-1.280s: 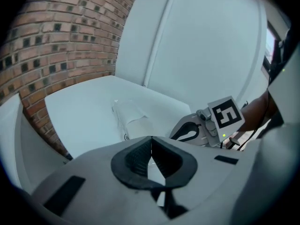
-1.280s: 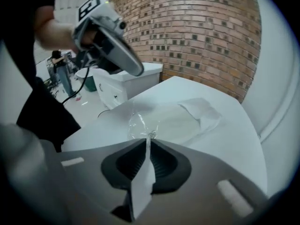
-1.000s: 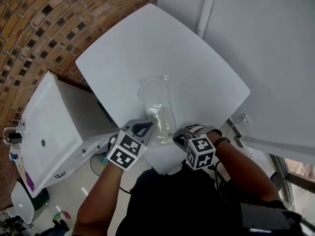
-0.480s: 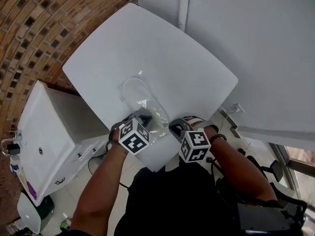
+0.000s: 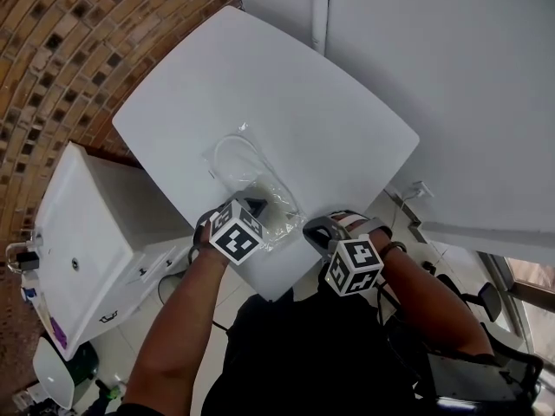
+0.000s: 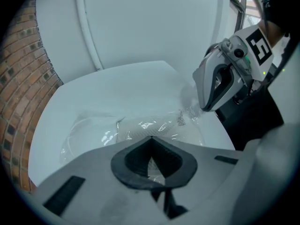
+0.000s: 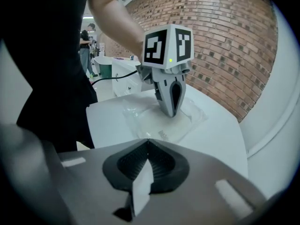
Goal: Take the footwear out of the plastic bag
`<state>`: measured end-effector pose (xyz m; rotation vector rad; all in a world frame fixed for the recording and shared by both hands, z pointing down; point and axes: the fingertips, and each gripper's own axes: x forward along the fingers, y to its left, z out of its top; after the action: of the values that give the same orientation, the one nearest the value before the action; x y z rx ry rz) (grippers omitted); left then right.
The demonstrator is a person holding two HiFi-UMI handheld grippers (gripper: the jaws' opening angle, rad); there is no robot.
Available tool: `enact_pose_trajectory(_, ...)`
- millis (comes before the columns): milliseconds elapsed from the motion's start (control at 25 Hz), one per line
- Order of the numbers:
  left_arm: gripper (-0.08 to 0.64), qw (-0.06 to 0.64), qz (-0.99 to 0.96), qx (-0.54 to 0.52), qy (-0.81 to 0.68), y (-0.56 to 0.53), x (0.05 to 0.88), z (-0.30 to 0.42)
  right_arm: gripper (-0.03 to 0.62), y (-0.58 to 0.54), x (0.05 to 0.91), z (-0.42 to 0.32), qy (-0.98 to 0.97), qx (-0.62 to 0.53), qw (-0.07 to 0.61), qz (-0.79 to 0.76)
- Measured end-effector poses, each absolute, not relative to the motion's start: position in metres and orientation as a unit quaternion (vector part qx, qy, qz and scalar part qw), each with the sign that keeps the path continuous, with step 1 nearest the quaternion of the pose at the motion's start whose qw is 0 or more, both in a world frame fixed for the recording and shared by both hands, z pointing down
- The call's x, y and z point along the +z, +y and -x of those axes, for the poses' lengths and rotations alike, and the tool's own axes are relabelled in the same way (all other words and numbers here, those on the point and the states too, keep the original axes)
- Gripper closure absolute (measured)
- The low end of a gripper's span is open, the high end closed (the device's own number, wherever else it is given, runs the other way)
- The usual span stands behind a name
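Note:
A clear plastic bag [image 5: 251, 176] lies flat on the white table [image 5: 347, 120], with a white slipper [image 5: 234, 156] showing through it. My left gripper [image 5: 257, 206] is at the bag's near end, shut on a fold of the plastic [image 6: 151, 165]; the bag [image 6: 136, 128] stretches away ahead of it. In the right gripper view the left gripper [image 7: 172, 110] points down onto the bag [image 7: 159, 123]. My right gripper [image 5: 316, 230] hovers at the table's near edge, just right of the bag and apart from it. Its jaws [image 7: 147, 161] are shut, with a small white strip [image 7: 140, 189] pinched between them.
A white cabinet with a basin [image 5: 87, 241] stands left of the table, below a curved brick wall [image 5: 61, 50]. A white wall with a pipe [image 5: 319, 7] runs behind. The table's near corner [image 5: 273, 293] is close to my body. People stand far off [image 7: 86, 46].
My left gripper has moved forward and up onto the bag's near end. The right gripper has drawn back slightly toward me. The bag has barely shifted.

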<state>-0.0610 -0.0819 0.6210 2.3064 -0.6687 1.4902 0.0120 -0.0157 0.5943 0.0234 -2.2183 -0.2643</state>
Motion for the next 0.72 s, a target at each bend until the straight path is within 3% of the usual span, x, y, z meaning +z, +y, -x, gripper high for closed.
enact_pose_trajectory(320,0.552,0.162,-0.806,0.518,-0.237,-0.083,0.621,0.062,0.577,0.009,0.616,-0.034,-0.874,-0.123,0.471,-0.003)
enact_pose_trajectory(480,0.552,0.163,-0.805,0.517,-0.24,-0.083,0.622,0.061,0.485,0.003,0.606,-0.042,-0.89,-0.076,0.448,-0.043)
enact_pose_trajectory(720,0.552,0.171,-0.808,0.507,-0.245,-0.083,0.622,0.061,0.482,0.02,0.561,-0.006,-0.918,-0.052,0.389,-0.051)
